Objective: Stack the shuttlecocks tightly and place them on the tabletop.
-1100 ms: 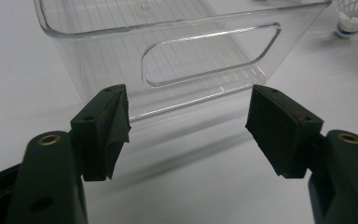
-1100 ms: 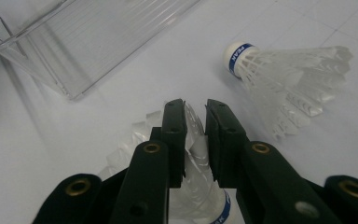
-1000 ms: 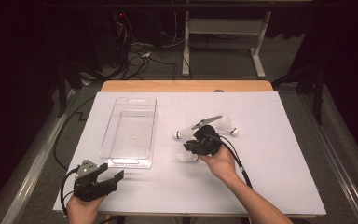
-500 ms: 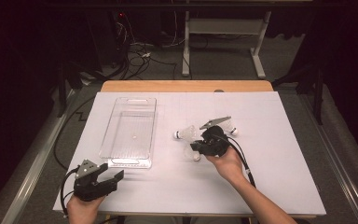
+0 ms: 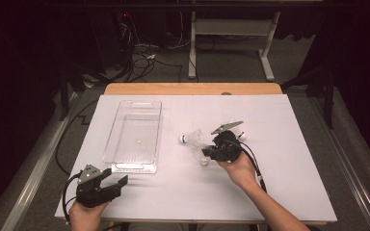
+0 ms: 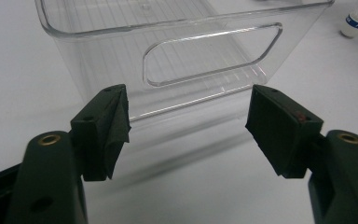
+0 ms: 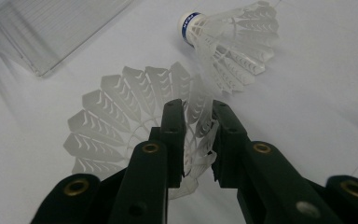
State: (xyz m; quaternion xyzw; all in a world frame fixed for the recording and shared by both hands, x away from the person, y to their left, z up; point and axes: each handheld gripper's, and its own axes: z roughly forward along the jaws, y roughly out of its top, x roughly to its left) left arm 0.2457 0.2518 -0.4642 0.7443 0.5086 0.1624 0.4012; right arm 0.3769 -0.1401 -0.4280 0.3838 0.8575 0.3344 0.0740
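Plastic shuttlecock [image 7: 135, 126] lies mid-table, right of clear bin [image 5: 134, 134]; right gripper [image 7: 196, 121] jaws clamped on its skirt edge. Left gripper [image 6: 189, 128] jaws apart, idle near bin. Judgement: lift gently, avoid crushing vanes, clear second shuttlecock [image 7: 230, 39].

I'm seeing the tray [image 5: 134, 136] lying left on the table [image 5: 289, 159], two shuttlecocks [image 5: 194, 139] lying just right of it.

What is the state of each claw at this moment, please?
Left claw: open, holding nothing, facing the clear tray.
Right claw: closed on a shuttlecock.
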